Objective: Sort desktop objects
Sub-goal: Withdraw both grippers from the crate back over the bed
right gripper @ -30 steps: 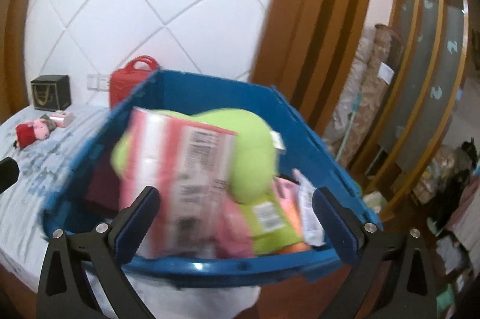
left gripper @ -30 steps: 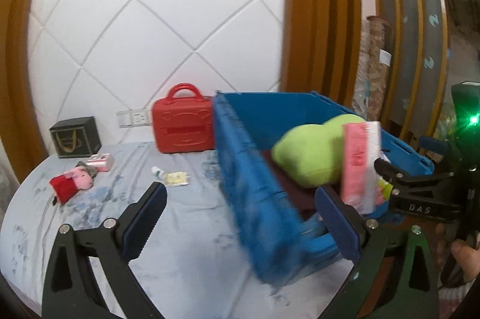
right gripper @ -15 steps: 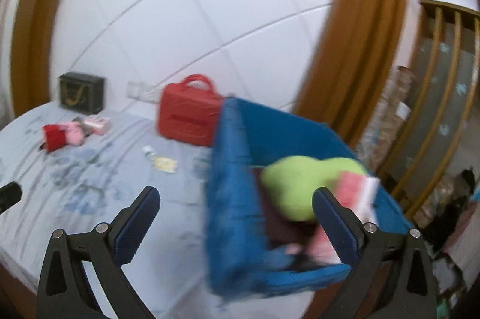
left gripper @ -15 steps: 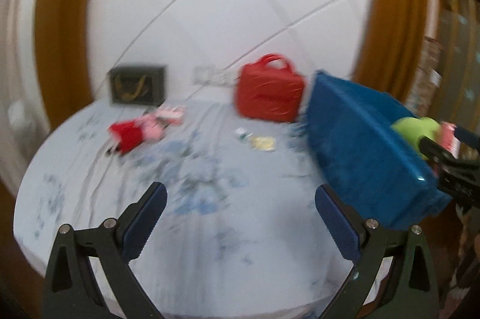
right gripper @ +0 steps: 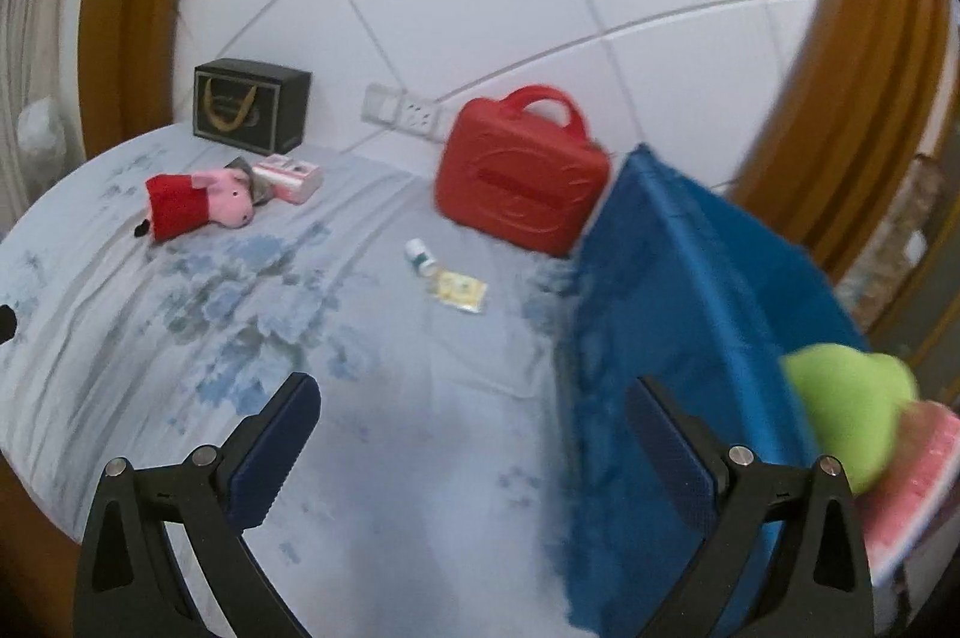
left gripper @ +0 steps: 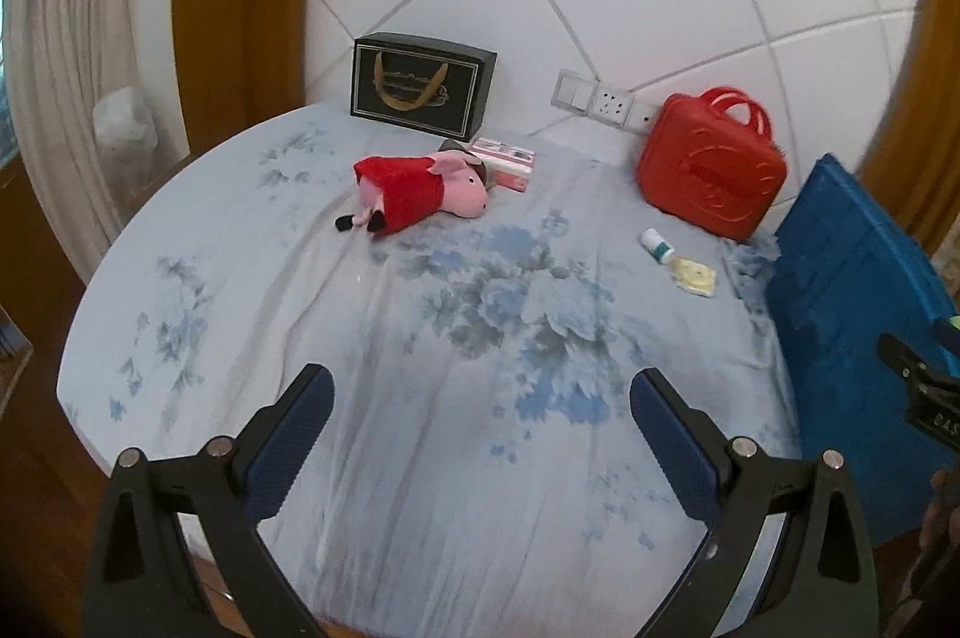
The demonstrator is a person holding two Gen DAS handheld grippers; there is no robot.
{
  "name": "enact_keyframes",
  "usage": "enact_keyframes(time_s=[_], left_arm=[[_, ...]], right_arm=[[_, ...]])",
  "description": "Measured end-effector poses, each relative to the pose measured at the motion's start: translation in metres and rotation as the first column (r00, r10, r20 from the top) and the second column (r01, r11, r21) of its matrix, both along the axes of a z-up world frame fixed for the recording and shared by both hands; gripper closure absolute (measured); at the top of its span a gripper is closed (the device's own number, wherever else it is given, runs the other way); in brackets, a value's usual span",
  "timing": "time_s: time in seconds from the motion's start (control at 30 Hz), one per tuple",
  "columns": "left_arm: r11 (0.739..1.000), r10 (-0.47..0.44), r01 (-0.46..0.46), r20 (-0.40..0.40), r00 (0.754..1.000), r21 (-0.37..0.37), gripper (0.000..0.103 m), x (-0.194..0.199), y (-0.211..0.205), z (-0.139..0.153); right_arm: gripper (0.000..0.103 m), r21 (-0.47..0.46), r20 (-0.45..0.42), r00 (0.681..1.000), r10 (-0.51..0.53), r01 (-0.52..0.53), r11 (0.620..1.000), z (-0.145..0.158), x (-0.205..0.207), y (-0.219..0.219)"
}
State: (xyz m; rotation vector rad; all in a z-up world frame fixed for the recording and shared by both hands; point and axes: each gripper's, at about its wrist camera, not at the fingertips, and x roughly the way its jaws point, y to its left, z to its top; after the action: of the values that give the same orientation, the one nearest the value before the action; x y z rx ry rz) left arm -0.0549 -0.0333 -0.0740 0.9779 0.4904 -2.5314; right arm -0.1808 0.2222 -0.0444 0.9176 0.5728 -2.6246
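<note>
A pink pig plush in a red dress (left gripper: 420,197) (right gripper: 195,200) lies on the floral tablecloth (left gripper: 420,368), touching a pink box (left gripper: 504,161) (right gripper: 288,176). A small white bottle (left gripper: 657,245) (right gripper: 420,257) and a yellow packet (left gripper: 696,276) (right gripper: 461,291) lie near a red case (left gripper: 711,173) (right gripper: 519,179). A blue bin (left gripper: 858,326) (right gripper: 690,338) at the right holds a green plush (right gripper: 846,410) and a pink pack (right gripper: 912,494). My left gripper (left gripper: 480,428) and right gripper (right gripper: 471,428) are open and empty above the table.
A black gift box (left gripper: 420,86) (right gripper: 252,113) stands against the white padded wall, by a wall socket (left gripper: 594,101). Wooden posts flank the wall. The round table's edge curves along the left and front. The right gripper's tip (left gripper: 918,386) shows beside the bin.
Both grippers have swung left, away from the blue bin, and now face the table. The pink pack, between the right fingers a second ago, now lies in the bin.
</note>
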Motion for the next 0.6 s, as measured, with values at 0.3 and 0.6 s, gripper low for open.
enact_keyframes(time_s=[0.3,0.6], left_arm=[[0.999,-0.039,0.042,0.121,0.992,-0.026,0.002,-0.104,-0.002,-0.03],[0.981,-0.181,0.19,0.224,0.958,-0.021,0.002,-0.218,-0.002,-0.074]], right_arm=[[0.0,-0.08,0.178,0.984,-0.002,0.016,0.997,-0.061,-0.12,-0.02],[0.0,-0.139,0.372,0.921,-0.118,0.181,0.974,-0.132,-0.217,-0.015]])
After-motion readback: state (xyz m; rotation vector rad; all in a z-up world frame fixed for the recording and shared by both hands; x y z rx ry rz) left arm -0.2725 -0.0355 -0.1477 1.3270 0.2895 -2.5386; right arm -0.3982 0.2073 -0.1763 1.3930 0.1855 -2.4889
